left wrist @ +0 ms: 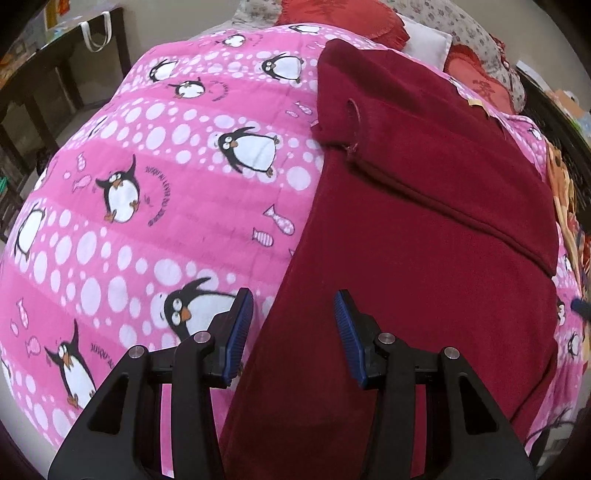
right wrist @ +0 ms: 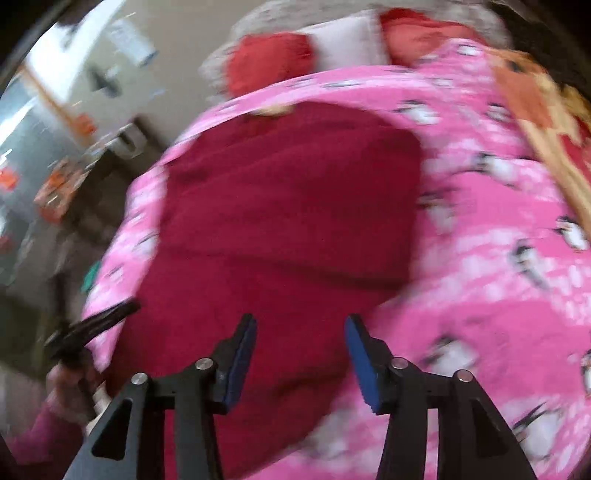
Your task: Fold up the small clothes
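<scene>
A dark red fleece garment, partly folded, lies on the pink penguin-print bedspread. Left hand-held gripper and right hand-held gripper hover above it, jaws apart, empty.

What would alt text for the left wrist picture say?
A dark red garment, partly folded, lies on a pink penguin-print blanket. The left gripper hangs open above the garment's near edge, holding nothing.

Open room is left on the pink bedspread beside the maroon garment; the far end is blocked by cushions.
</scene>
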Available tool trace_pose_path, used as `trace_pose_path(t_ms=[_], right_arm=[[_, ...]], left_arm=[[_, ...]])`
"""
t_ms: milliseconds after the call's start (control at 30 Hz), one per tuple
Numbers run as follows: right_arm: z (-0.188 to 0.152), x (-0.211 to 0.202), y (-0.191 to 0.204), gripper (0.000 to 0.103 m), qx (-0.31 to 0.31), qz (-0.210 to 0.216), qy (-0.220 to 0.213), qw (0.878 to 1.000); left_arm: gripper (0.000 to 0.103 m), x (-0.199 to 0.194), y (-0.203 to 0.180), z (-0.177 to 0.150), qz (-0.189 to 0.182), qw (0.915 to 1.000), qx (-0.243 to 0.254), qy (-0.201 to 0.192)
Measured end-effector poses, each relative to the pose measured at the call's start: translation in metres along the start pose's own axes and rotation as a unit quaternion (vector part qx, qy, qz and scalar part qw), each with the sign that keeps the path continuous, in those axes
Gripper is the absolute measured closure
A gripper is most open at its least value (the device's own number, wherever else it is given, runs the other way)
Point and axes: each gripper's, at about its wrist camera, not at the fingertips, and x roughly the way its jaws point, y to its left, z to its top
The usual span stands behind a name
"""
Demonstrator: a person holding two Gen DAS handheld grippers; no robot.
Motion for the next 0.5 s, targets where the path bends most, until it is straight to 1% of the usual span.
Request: trace_pose_path(t_ms=[133, 233, 267, 300, 367, 433, 500], right_arm=[[-0.015, 0.026, 0.047, 0.055, -0.073, 0.033, 0.043, 0.996], [-0.024, 0.055, 0.072, 0.055, -0.118, 0.034, 0.076, 0.990], [-0.025, 0.063, 0.077, 0.055, -0.127, 0.032, 0.087, 0.988], [-0.027, 0.075, 0.080, 0.055, -0.136, 0.034, 0.114, 0.984], [-0.033, 0.085, 0.080, 0.055, -0.141, 0.043, 0.153, 0.977], [-0.046, 0.090, 0.079, 0.054, -0.161, 0.055, 0.192, 0.966], [-0.059, 0.084, 0.077, 0.054, -0.182, 0.048, 0.207, 0.960]], left_arm=[[0.058, -0.004, -0.004, -0.005, 0.008, 1.0000, 0.006, -0.001], [0.058, -0.008, -0.006, -0.009, 0.013, 0.9998, 0.014, -0.001], [0.058, -0.009, -0.007, -0.010, 0.014, 0.9998, 0.016, -0.002], [0.058, -0.011, -0.007, -0.012, 0.015, 0.9997, 0.018, -0.003], [0.058, -0.015, -0.007, -0.014, 0.019, 0.9995, 0.024, -0.007], [0.058, -0.017, -0.005, -0.017, 0.024, 0.9992, 0.029, -0.011], [0.058, -0.018, -0.003, -0.018, 0.026, 0.9992, 0.029, -0.010]])
